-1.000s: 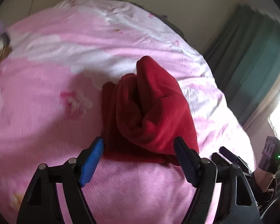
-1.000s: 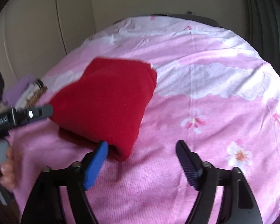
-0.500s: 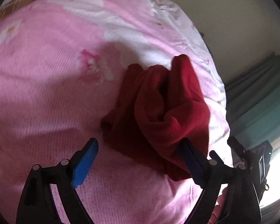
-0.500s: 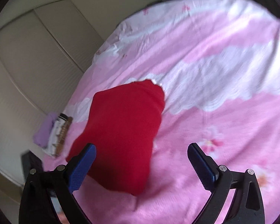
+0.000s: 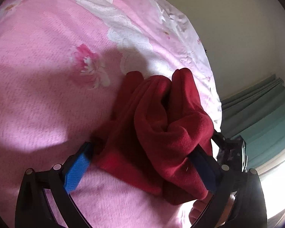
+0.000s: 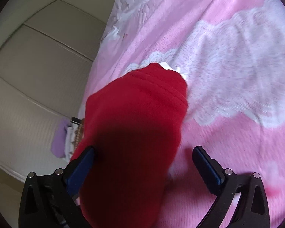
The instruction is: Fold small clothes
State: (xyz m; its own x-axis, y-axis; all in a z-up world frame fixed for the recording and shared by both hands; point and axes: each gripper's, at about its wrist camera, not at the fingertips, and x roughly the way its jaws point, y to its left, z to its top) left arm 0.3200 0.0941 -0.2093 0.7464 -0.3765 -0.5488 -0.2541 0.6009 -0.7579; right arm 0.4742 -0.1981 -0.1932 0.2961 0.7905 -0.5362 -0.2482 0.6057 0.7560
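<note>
Bed [image 5: 38,95] fills most of both views, covered in a pink blanket [image 6: 237,152] with white lace-like patches and pink flower prints. Pale wardrobe doors [image 6: 38,66] show behind it in the right wrist view; green curtain [image 5: 260,117] at the far right of the left wrist view.

Red garment [image 5: 161,133] is a fleece-like piece, bunched and folded, lying on the blanket. In the left wrist view it sits in thick rolled folds between the fingers, with one fold draped over the right-hand blue pad [image 5: 203,163]. In the right wrist view the red cloth [image 6: 131,133] reads as a smooth broad flap running from the near edge up toward a white lace patch, near part in shadow.

Left gripper [image 5: 142,163]: jaws wide apart, cloth between them and touching both pads, not pinched. Right gripper [image 6: 142,163]: jaws wide apart too, cloth lying against the left-hand pad [image 6: 79,169], the other pad over bare blanket just beside the cloth edge.

Small stuff: purple cloth [image 6: 59,138] and a striped item at the bed edge by the wardrobe, too small to identify.
</note>
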